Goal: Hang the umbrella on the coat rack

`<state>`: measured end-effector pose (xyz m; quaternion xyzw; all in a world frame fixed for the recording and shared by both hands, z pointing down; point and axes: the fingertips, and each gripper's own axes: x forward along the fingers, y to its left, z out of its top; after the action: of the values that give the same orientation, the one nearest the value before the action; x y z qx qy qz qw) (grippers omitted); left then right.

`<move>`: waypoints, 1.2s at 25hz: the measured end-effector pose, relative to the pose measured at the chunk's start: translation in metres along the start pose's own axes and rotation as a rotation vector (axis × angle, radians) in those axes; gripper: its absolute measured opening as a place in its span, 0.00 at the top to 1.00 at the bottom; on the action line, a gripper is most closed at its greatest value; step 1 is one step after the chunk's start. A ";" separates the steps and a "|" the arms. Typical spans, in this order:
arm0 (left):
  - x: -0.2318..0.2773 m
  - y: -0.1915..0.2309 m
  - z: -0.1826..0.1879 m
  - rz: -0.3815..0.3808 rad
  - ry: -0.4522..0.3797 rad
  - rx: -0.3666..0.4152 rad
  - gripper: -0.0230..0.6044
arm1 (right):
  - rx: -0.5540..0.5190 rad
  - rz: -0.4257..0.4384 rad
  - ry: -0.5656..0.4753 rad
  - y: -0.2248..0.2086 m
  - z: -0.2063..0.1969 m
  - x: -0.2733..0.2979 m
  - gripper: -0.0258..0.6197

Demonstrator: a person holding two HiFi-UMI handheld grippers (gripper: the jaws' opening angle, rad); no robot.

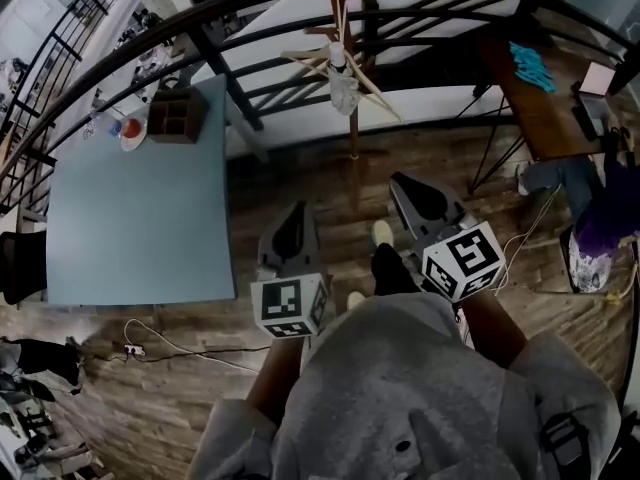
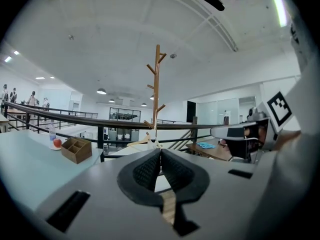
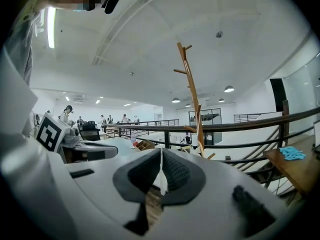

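Coat rack (image 2: 156,84) well beyond jaws

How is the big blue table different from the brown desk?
The blue table is pale blue with a wide, mostly bare top; the brown desk is wood-brown and looks narrower. The table holds a wooden box and a red apple at its far end; the desk holds a turquoise cloth. The table stands left of the coat rack, the desk right of it. Both stand beside the dark railing.
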<state>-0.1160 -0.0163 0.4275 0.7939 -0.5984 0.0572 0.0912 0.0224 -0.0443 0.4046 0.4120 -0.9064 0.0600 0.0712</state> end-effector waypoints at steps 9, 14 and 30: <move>-0.028 -0.005 -0.009 0.027 0.010 0.024 0.94 | -0.006 -0.033 0.012 0.003 -0.007 -0.027 0.91; -0.035 -0.024 -0.009 0.027 0.037 0.025 0.94 | 0.006 -0.050 0.023 -0.008 -0.008 -0.050 0.91; -0.055 -0.126 -0.029 0.008 0.108 0.022 0.94 | 0.023 -0.098 0.049 -0.049 -0.026 -0.154 0.91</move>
<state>-0.0100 0.0753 0.4355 0.7881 -0.5953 0.1066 0.1145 0.1622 0.0419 0.4051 0.4553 -0.8823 0.0769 0.0913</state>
